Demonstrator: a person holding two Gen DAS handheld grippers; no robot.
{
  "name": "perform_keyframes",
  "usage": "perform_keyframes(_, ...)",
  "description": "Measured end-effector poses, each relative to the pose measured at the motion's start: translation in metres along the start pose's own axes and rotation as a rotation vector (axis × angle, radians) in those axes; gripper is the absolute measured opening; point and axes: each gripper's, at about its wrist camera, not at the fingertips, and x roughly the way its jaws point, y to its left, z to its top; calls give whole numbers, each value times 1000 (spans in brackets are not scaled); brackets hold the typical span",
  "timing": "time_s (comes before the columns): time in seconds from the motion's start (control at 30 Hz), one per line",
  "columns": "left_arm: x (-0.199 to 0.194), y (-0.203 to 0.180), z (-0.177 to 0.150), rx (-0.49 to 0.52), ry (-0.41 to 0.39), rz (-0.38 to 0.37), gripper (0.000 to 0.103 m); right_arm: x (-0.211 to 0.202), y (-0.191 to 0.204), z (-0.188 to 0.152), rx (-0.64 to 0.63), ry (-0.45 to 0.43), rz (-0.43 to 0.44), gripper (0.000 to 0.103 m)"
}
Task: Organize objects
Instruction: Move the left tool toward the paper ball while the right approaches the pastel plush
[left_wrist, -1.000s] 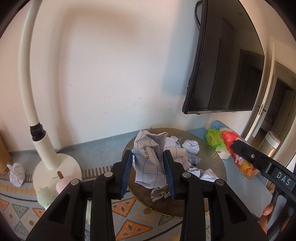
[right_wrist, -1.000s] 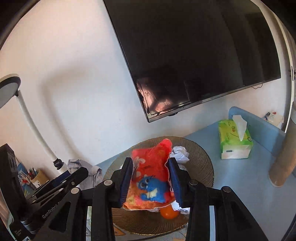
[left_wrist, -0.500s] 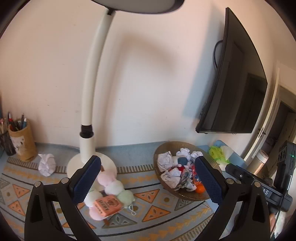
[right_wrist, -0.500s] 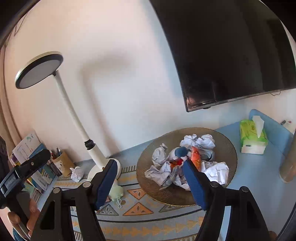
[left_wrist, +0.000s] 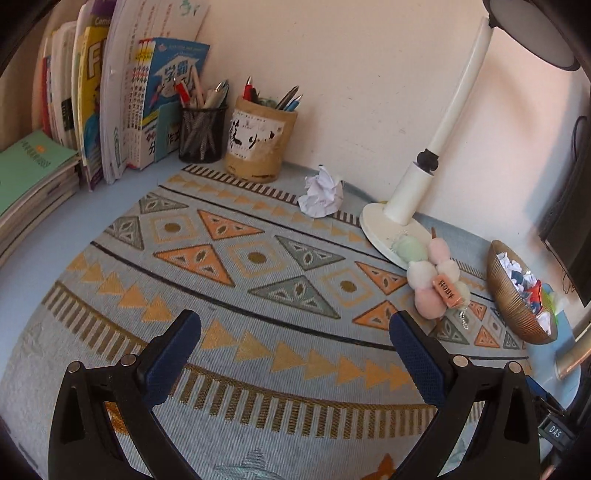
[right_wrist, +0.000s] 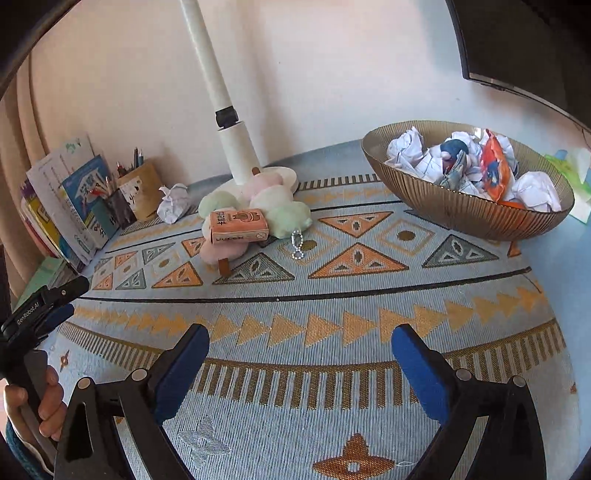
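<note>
A ribbed gold bowl (right_wrist: 461, 212) at the right holds several crumpled paper balls and a red snack packet (right_wrist: 493, 171); it also shows in the left wrist view (left_wrist: 511, 295). One crumpled paper ball (left_wrist: 321, 195) lies on the patterned mat near the lamp base, also seen in the right wrist view (right_wrist: 173, 203). A pastel plush keychain (right_wrist: 255, 210) with an orange tag lies by the lamp base (left_wrist: 397, 229). My left gripper (left_wrist: 293, 352) is open and empty over the mat. My right gripper (right_wrist: 299, 363) is open and empty over the mat.
Books (left_wrist: 110, 96) stand at the back left beside a mesh pen cup (left_wrist: 201, 134) and a tan pen holder (left_wrist: 260, 144). A white desk lamp pole (right_wrist: 218, 85) rises at the back. A green tissue pack (right_wrist: 570, 173) sits behind the bowl. A TV (right_wrist: 524, 48) hangs on the wall.
Both grippers let go of the paper ball and the snack packet into the bowl, opened wide, and pulled back and left, low over the mat.
</note>
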Motion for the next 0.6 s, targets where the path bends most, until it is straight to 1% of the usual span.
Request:
perform_keyframes(0.03,2,4,-7,-5,-3,2,102,-1,2,-1,-14,-17,-3,100)
perform_keyframes(0.07,5,4,-8,-12,11,13,102,1,3,-3,-23,-9,-14,101)
perform_keyframes(0.1,4,4,-8,-8,18,4,102,5,6,-3,-34,14,-28,101)
perform_keyframes(0.13,2,2,-8,5,3,-5,102,9,10,-3,-52,35,-46,101)
perform_keyframes(0.2,0,-2,-11,27,-1,18,102,13,18,-5,-94,50,-76,101)
perform_keyframes(0.3,1,-7,-12,56,13,19,102,11,24,-7,-132,43,-84,101)
perform_keyframes(0.37,2,-9,-12,64,23,14,102,14,22,-6,-123,61,-81,101)
perform_keyframes(0.43,6,-10,-9,81,58,1,102,20,16,-2,-69,111,-63,101)
perform_keyframes(0.5,13,-13,2,140,117,-31,102,29,6,4,48,175,27,101)
perform_keyframes(0.53,15,-16,12,180,126,-40,102,34,1,9,121,197,76,101)
perform_keyframes(0.6,21,-17,37,230,114,-48,102,43,-4,21,264,222,154,101)
